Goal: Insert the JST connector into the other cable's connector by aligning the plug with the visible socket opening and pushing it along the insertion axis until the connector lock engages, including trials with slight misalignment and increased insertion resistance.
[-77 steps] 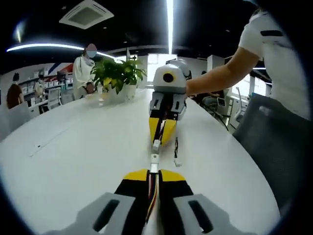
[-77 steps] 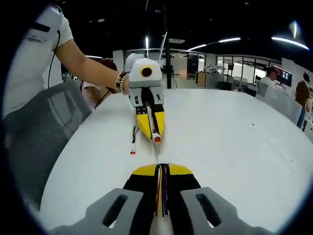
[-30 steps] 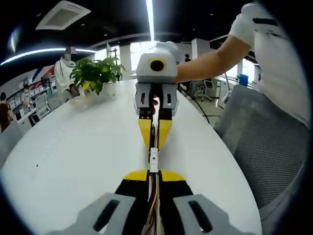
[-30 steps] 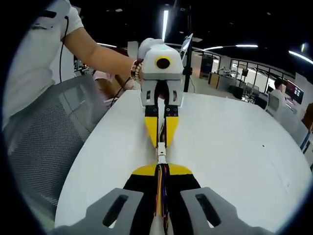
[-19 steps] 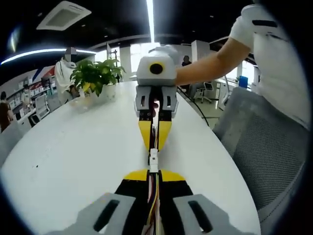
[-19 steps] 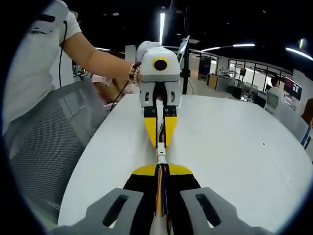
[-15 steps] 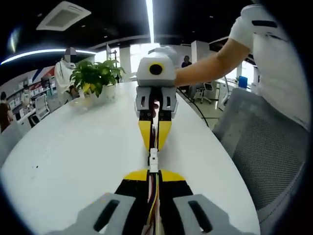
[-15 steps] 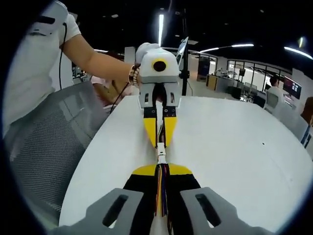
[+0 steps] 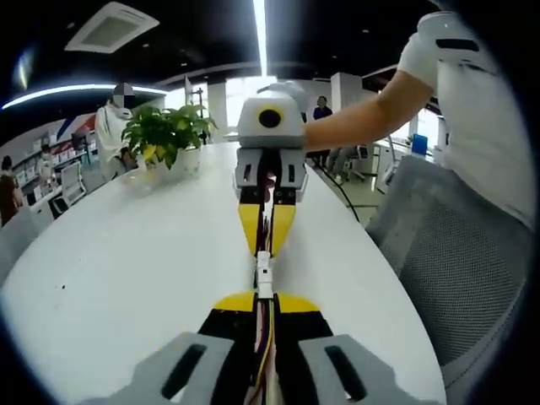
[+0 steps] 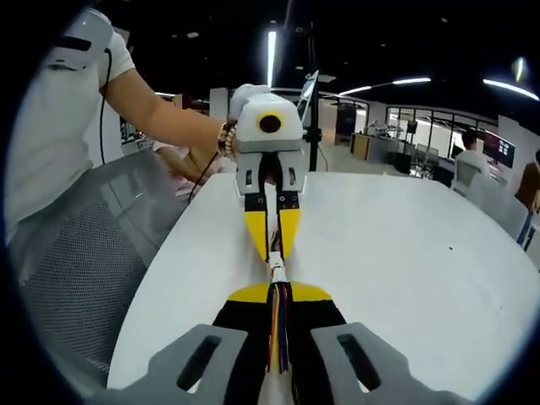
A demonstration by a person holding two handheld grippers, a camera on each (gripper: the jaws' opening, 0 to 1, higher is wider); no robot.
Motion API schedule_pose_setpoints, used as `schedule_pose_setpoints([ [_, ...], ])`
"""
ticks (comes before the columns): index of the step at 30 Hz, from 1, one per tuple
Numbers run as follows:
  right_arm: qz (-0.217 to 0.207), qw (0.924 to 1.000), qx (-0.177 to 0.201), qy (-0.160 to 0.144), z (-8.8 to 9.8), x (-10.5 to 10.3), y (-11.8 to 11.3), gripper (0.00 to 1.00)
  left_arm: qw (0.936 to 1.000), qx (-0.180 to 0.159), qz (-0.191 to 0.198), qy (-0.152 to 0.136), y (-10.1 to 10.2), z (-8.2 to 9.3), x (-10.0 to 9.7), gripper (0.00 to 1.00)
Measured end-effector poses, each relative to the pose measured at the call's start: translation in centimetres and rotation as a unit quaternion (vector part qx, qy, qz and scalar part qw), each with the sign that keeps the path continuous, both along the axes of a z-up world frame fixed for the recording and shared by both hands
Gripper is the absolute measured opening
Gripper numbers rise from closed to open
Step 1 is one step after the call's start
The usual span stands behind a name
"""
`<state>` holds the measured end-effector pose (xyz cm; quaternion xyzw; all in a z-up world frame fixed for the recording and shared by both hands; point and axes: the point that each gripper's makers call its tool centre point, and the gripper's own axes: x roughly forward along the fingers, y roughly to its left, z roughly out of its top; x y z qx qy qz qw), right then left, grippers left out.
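Observation:
My left gripper (image 9: 264, 298) is shut on a cable of coloured wires (image 9: 262, 337) that ends in a small white connector (image 9: 264, 274). Facing it tip to tip, my right gripper (image 9: 267, 251) holds the other cable. In the right gripper view, the right gripper (image 10: 277, 289) is shut on red, yellow and dark wires (image 10: 278, 337), and a white connector (image 10: 276, 272) bridges the short gap to the left gripper (image 10: 272, 251). The two connector halves sit end to end in one line above the white table (image 9: 126, 253). The joint is too small to tell how deep it sits.
A potted plant (image 9: 169, 131) stands at the table's far side. A grey mesh chair (image 9: 456, 270) is beside the table edge, also seen as the chair (image 10: 84, 253). The person in a white shirt (image 9: 472, 110) holds both grippers. Other people stand far back.
The grippers, apart 2.6 s ago with separate connector ends, have come together tip to tip and the connectors now meet. Over the last second hardly anything moves.

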<state>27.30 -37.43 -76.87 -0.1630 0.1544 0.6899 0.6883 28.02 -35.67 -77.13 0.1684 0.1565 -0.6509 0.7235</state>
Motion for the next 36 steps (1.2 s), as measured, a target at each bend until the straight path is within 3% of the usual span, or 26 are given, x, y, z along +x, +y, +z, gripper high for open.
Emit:
schedule_pose_setpoints([
  [10,0.017,0.9995,-0.019,-0.020,-0.4,-0.4,0.5,0.03,1.0000,0.004,-0.003,0.002,0.0,0.0,-0.3,0.01],
  [16,0.027,0.9990,-0.025,-0.024,-0.7,-0.5,0.7,0.02,0.9995,0.025,-0.019,-0.006,-0.2,-0.4,-0.8,0.01],
  [26,0.022,0.9992,-0.022,-0.024,-0.5,-0.3,0.6,0.02,0.9996,0.021,-0.017,-0.002,-0.3,-0.2,-0.5,0.00],
  [28,0.028,0.9992,-0.016,-0.022,-0.3,-0.7,1.0,0.02,0.9997,-0.008,-0.016,0.018,-1.1,0.6,-0.8,0.00],
  [29,0.026,0.9986,-0.028,-0.037,-0.6,-0.4,0.9,0.02,0.9995,0.021,-0.017,-0.014,-0.6,0.1,-0.1,0.00],
  [31,0.026,0.9987,-0.028,-0.033,-0.7,-0.3,1.0,0.02,0.9997,0.021,-0.015,0.001,-0.6,-0.1,-0.2,0.00],
  [36,0.021,0.9991,-0.021,-0.030,-0.5,-0.1,0.7,0.02,0.9998,0.015,-0.012,0.001,-0.6,0.2,0.0,0.00],
])
